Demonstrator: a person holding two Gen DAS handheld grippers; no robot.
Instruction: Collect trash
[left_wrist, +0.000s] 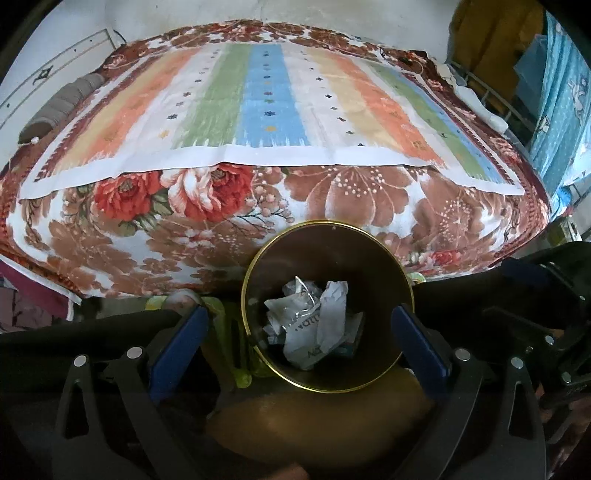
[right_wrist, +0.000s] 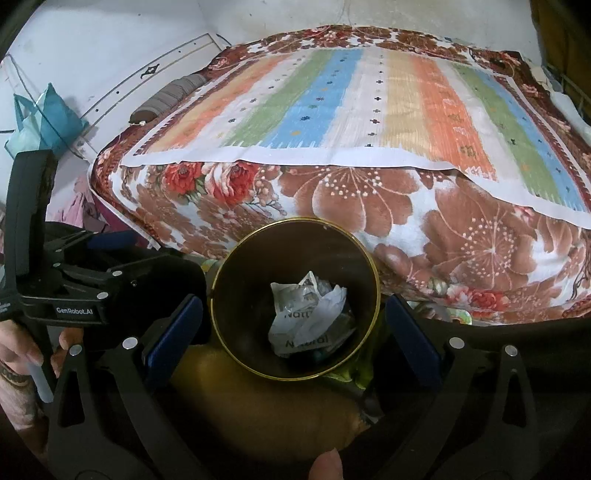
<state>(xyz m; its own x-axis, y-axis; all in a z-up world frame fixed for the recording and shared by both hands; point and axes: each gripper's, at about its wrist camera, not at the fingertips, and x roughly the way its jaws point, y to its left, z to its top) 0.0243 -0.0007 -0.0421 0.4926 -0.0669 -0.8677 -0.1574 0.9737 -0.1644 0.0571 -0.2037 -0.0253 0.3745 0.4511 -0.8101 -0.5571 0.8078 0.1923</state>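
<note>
A dark round bin with a gold rim (left_wrist: 255, 266) stands on the floor at the foot of the bed; it also shows in the right wrist view (right_wrist: 221, 269). Crumpled white wrappers (left_wrist: 314, 321) lie inside it, also seen in the right wrist view (right_wrist: 310, 317). My left gripper (left_wrist: 299, 332) hovers above the bin, jaws wide open and empty. My right gripper (right_wrist: 295, 325) hovers above it too, open and empty. The left gripper's body (right_wrist: 74, 291) shows at the left of the right wrist view; the right gripper's body (left_wrist: 546, 295) shows at the right of the left wrist view.
A bed with a floral blanket (left_wrist: 332, 199) and a striped cloth (left_wrist: 266, 99) fills the view behind the bin. A rolled grey item (left_wrist: 59, 107) lies at its far left. A teal bag (right_wrist: 44, 118) hangs on the wall. Blue fabric (left_wrist: 561, 110) hangs at right.
</note>
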